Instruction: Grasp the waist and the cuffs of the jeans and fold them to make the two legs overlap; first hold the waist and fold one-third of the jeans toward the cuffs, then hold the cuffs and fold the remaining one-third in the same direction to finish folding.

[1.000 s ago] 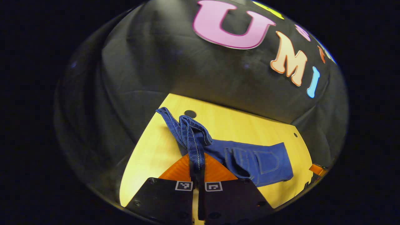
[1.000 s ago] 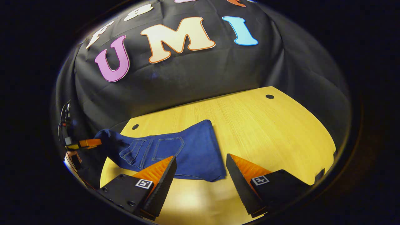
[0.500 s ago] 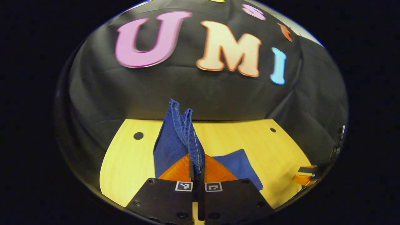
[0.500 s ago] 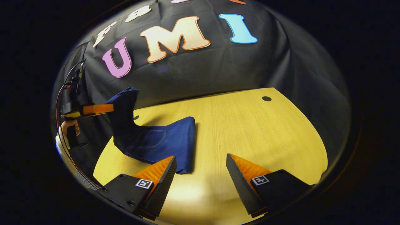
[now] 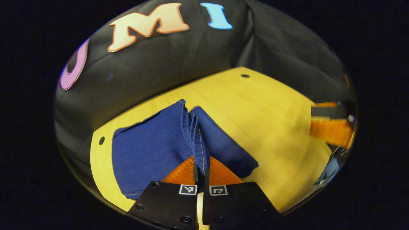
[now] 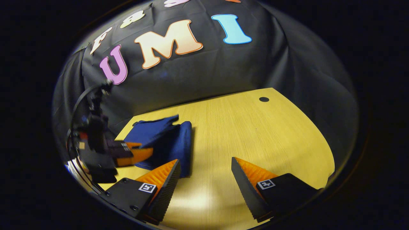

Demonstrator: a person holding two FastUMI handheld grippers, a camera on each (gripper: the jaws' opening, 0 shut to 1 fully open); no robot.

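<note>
Two tongs: left tongs [image 5: 200, 174], pinching the jeans [image 5: 153, 150], have swung the cuffs over; right tongs [image 6: 204, 179] spread; final fold nearly down.

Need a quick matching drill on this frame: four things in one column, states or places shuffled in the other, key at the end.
Column one:
1. left gripper
2. right gripper
3. blue denim jeans
4. yellow wooden table

Column two:
A. jaws spread apart, nothing between them
B. bears the denim, with a small dark hole near its far edge
C. jaws clamped on a stitched denim edge
D. lies folded in layers on the wood

Pairs: 1-C, 2-A, 3-D, 4-B
</note>
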